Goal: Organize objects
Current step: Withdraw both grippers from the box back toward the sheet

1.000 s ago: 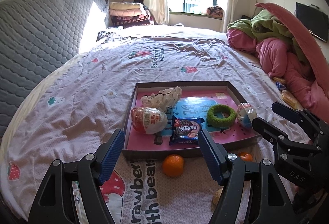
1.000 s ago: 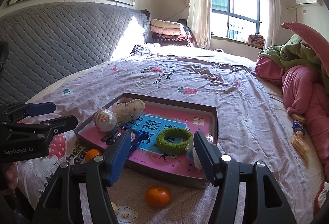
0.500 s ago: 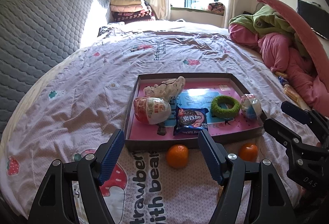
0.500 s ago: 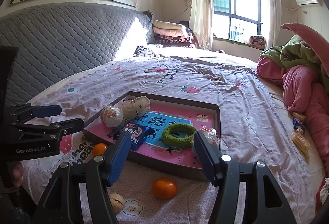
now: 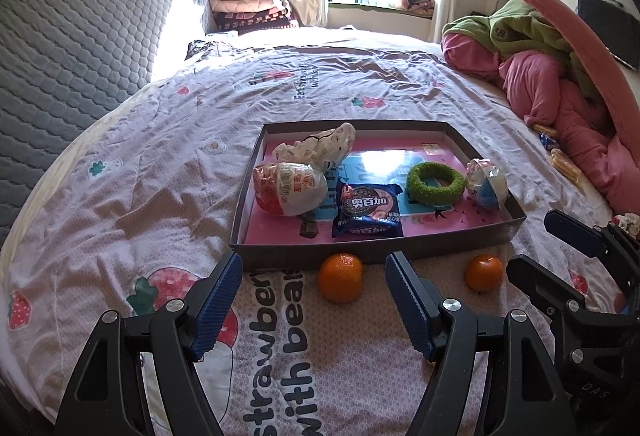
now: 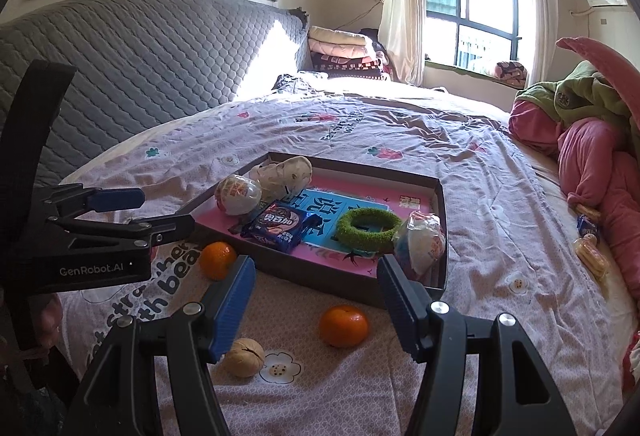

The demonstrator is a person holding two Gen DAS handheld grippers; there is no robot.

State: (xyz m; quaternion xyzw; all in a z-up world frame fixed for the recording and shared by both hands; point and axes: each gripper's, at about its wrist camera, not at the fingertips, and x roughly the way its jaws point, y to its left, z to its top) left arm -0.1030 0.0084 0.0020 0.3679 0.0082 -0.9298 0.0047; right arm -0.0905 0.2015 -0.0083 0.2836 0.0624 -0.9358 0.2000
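A shallow brown tray (image 5: 376,256) (image 6: 332,278) with a pink floor lies on the bed. In it are a blue biscuit packet (image 5: 368,209) (image 6: 278,226), a green fuzzy ring (image 5: 435,183) (image 6: 368,228), two foil-wrapped egg toys (image 5: 290,188) (image 5: 486,184), and a cream plush (image 5: 320,147). Two oranges (image 5: 341,277) (image 5: 483,272) and a walnut (image 6: 244,357) rest on the sheet in front of the tray. My left gripper (image 5: 314,276) is open just short of the left orange (image 6: 217,260). My right gripper (image 6: 316,286) is open above the right orange (image 6: 343,325). Nothing is held.
A grey quilted headboard (image 6: 132,63) runs along the left. Pink and green bedding (image 5: 560,83) is heaped at the right, with small snack packets (image 6: 588,236) beside it. Folded blankets (image 5: 248,5) are stacked by the window. The far bed sheet (image 5: 320,75) is flat.
Both grippers have drawn back and sunk a little toward the near edge of the bed, so both oranges and the walnut have come into view. Nothing was grasped or moved.
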